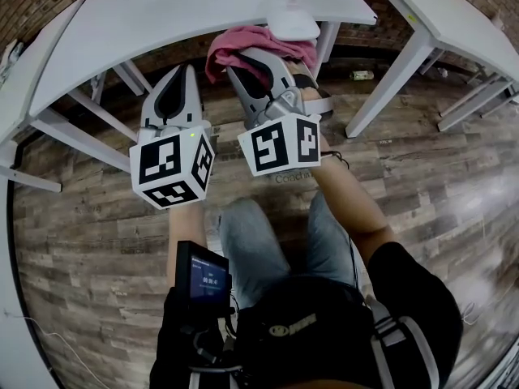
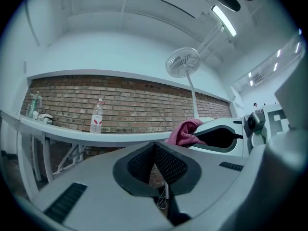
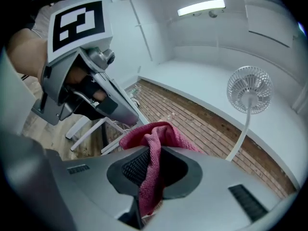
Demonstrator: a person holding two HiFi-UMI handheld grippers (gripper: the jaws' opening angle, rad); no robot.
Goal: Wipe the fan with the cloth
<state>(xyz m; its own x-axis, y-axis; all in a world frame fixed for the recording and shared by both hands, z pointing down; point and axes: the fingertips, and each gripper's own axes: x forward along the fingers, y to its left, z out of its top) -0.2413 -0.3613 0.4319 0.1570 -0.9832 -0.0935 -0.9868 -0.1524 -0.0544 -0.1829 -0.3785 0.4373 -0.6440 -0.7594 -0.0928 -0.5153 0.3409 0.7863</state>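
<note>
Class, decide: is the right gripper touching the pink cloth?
Touching. The right gripper view shows the right gripper shut on the cloth, which hangs down between its jaws.

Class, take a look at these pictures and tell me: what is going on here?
A person holds a gripper in each hand at a white table. The right gripper is shut on a pink cloth, which bunches up above its jaws. The left gripper is shut with nothing in it. The white fan stands ahead, clear of the cloth, so wiping has not begun.

Left gripper (image 2: 155,148) jaws together; fan (image 2: 183,61) beyond.
</note>
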